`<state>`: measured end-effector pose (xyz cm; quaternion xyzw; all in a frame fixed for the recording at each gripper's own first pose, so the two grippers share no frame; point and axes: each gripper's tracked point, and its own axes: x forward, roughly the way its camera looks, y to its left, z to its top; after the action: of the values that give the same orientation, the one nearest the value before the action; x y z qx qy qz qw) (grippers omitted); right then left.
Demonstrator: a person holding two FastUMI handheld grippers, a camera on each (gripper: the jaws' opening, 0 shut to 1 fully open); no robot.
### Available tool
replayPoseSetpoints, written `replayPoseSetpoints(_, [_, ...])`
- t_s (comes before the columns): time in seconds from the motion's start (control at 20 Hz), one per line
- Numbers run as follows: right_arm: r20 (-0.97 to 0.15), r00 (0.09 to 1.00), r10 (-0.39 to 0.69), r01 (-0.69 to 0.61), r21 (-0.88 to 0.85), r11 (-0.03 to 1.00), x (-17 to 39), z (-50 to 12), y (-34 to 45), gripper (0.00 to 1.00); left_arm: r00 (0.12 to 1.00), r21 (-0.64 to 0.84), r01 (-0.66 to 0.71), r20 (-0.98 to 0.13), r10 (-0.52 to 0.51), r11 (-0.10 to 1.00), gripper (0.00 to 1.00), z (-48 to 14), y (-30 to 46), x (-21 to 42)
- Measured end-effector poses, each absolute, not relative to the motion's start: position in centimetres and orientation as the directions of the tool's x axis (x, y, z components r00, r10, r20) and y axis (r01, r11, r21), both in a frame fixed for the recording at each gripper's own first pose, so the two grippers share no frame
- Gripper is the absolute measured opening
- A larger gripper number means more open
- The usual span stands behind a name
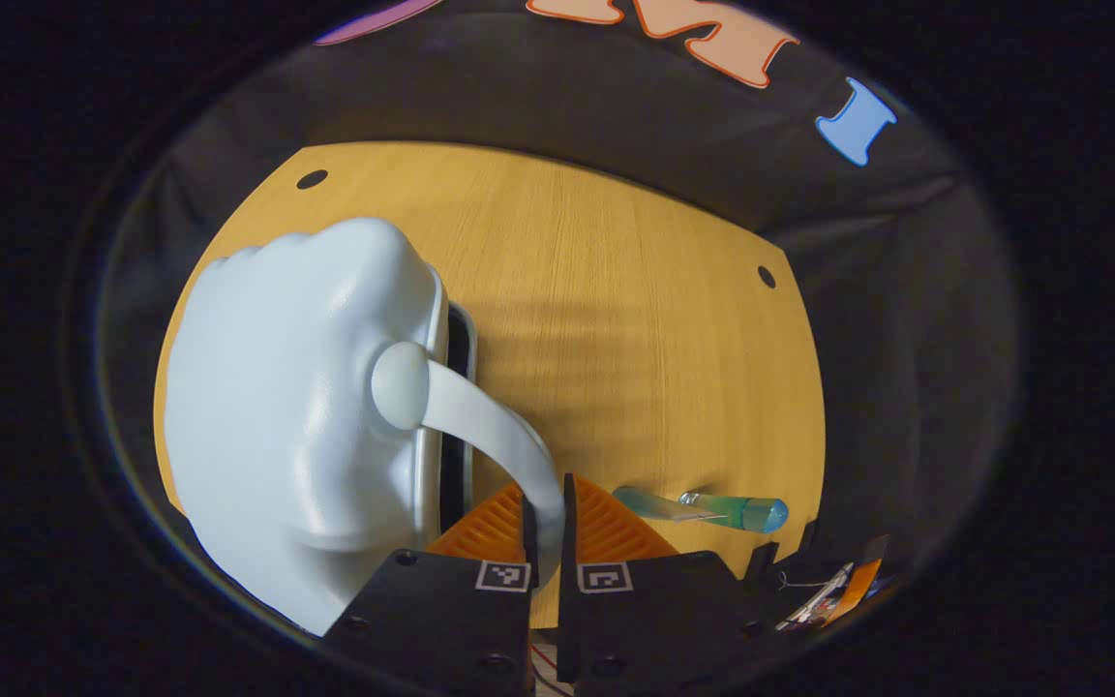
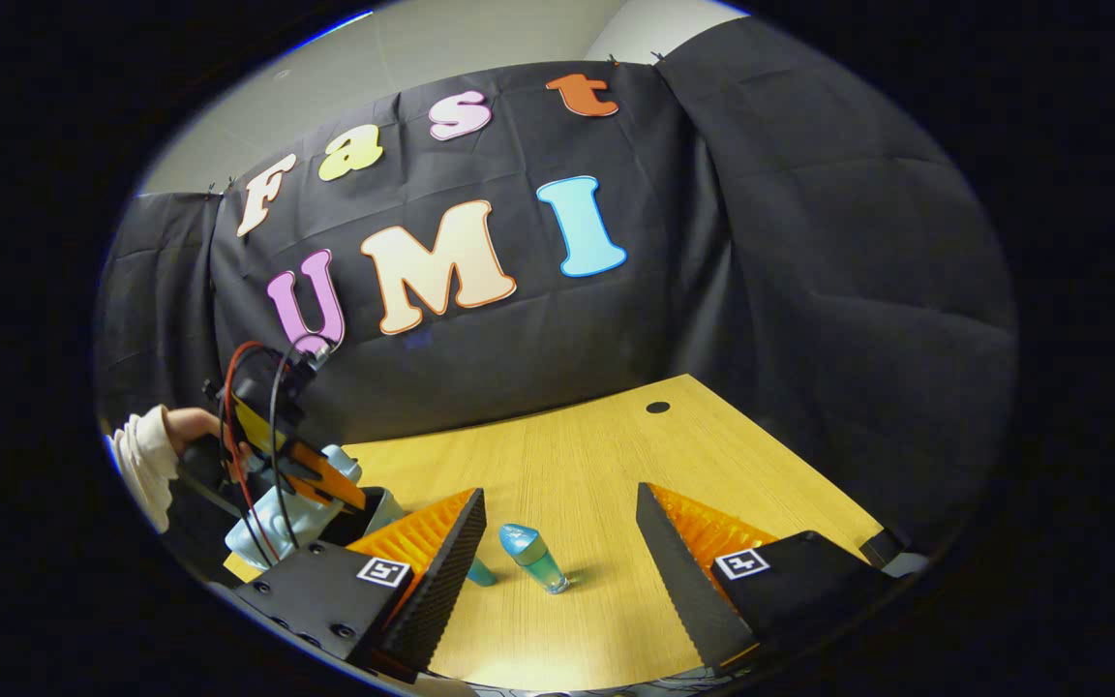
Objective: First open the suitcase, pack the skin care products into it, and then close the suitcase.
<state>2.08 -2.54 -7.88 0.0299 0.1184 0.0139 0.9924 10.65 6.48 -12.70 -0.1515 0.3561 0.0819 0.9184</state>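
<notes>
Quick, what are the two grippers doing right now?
Left gripper: shut on the suitcase handle.
Right gripper: open, holding nothing, with the blue tube lying on the table between its fingers.

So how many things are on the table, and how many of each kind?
Pale blue suitcase: 1
Blue-green skin care tubes: 1 in full sight, and a second tip peeks from behind the right gripper's finger
Total: 3, if that tip is another tube
</notes>
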Motion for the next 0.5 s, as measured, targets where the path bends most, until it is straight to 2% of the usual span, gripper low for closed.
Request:
replayPoseSetpoints(0.3, [-0.231,0.970,0.077,-0.071,0.035,0.997,2.0,-7.8,-0.5,0.98,0.810,-0.287,-0.254,-0.585,0.041,0.924,0.03,-8.1,8.1,9.1])
replayPoseSetpoints(0.5, [-0.229,0.969,0.092,-0.086,0.034,0.996,1.6,-7.7,0.4,0.98,0.859,-0.322,-0.296,-0.501,0.104,0.899,0.03,-4.9,10.7,7.9])
